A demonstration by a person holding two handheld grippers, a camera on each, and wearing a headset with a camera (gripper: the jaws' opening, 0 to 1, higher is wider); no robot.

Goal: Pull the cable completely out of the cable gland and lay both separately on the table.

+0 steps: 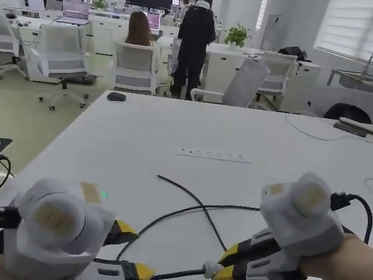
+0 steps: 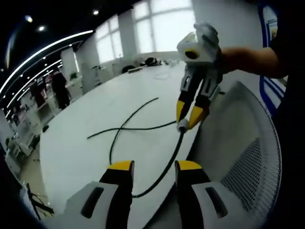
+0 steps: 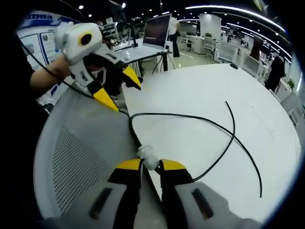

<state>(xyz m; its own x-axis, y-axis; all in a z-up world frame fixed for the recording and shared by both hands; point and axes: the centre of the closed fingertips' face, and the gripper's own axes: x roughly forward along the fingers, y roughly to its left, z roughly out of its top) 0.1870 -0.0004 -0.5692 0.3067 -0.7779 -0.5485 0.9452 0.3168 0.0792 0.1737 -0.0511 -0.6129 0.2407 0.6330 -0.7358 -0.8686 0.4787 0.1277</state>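
A long black cable (image 1: 192,209) loops and crosses itself on the white table (image 1: 175,128). Its near end runs off the table's front edge into a small white cable gland (image 1: 208,269). My right gripper (image 1: 220,267) is shut on that gland (image 3: 148,156), seen between its yellow jaw tips in the right gripper view. My left gripper (image 1: 135,251) is open at the lower left. In the left gripper view the cable (image 2: 128,128) passes loosely between the jaws of my left gripper (image 2: 155,167) and leads up to the gland (image 2: 182,126) in the right gripper (image 2: 187,119). The right gripper view shows the left gripper (image 3: 120,88) spread wide above the cable (image 3: 214,126).
A white mesh chair back (image 2: 248,162) sits just below the table's front edge, under both grippers. A flush socket strip (image 1: 213,154) lies mid-table, a dark mouse (image 1: 116,96) at the far left edge, a thin white lead (image 1: 309,131) at the right. Office chairs and people stand beyond.
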